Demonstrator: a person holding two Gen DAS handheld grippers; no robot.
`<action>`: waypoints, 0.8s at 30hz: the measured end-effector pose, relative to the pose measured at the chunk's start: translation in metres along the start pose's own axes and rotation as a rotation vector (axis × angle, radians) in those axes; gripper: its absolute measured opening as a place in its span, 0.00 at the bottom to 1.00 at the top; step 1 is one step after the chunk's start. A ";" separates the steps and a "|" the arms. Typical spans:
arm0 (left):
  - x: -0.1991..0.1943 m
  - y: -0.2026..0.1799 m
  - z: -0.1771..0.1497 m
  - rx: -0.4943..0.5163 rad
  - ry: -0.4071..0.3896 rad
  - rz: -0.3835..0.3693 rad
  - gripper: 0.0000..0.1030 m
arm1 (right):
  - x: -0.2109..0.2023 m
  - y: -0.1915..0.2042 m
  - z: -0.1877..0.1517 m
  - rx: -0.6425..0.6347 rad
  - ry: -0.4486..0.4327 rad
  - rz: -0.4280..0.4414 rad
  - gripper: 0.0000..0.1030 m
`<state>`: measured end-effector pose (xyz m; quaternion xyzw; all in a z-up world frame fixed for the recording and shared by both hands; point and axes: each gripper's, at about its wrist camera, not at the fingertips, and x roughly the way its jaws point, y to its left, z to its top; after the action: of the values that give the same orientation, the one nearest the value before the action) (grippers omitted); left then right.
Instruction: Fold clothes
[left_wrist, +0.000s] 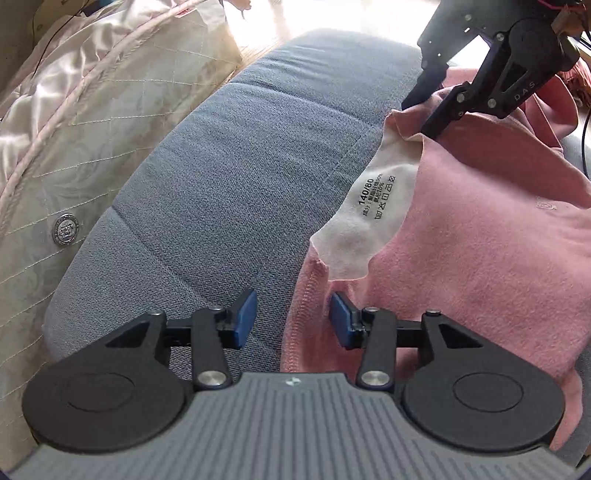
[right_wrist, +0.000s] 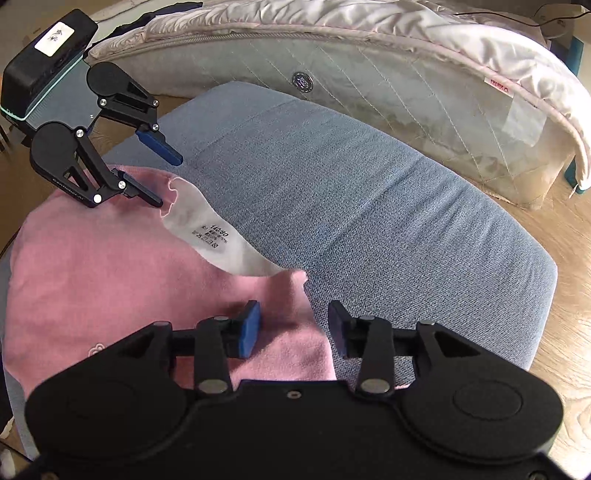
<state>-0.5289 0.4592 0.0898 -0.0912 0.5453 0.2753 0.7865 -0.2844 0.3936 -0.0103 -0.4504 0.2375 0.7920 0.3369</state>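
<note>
A pink garment (left_wrist: 480, 240) with a white inner neck lining and printed size label (left_wrist: 376, 195) lies on a grey-blue cushion (left_wrist: 229, 192). My left gripper (left_wrist: 293, 319) is open, its jaws straddling the garment's stitched near edge. My right gripper (left_wrist: 421, 120) shows at the far corner of the neck, open over the fabric edge. In the right wrist view, my right gripper (right_wrist: 293, 328) is open over the pink garment (right_wrist: 110, 288) edge. The left gripper (right_wrist: 170, 181) is open at the far end of the lining (right_wrist: 221, 240).
A quilted cream mattress or bedding (left_wrist: 92, 122) with a round metal button (left_wrist: 65, 229) borders the cushion; it also shows in the right wrist view (right_wrist: 406, 92). The wooden floor (right_wrist: 565, 295) lies beyond the cushion (right_wrist: 369, 206). More pink cloth (left_wrist: 554, 103) is heaped behind the right gripper.
</note>
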 end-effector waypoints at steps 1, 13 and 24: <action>0.000 0.002 0.001 -0.025 0.007 -0.011 0.21 | 0.002 0.001 -0.001 -0.006 -0.003 0.000 0.31; -0.053 0.067 0.043 -0.029 -0.181 0.188 0.07 | -0.052 -0.025 0.043 0.042 -0.222 -0.154 0.03; 0.045 0.104 0.071 -0.068 -0.044 0.290 0.10 | 0.026 -0.070 0.088 0.099 -0.234 -0.296 0.08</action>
<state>-0.5157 0.5919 0.0926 -0.0322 0.5256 0.4063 0.7467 -0.2899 0.5080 0.0045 -0.3683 0.1664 0.7682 0.4966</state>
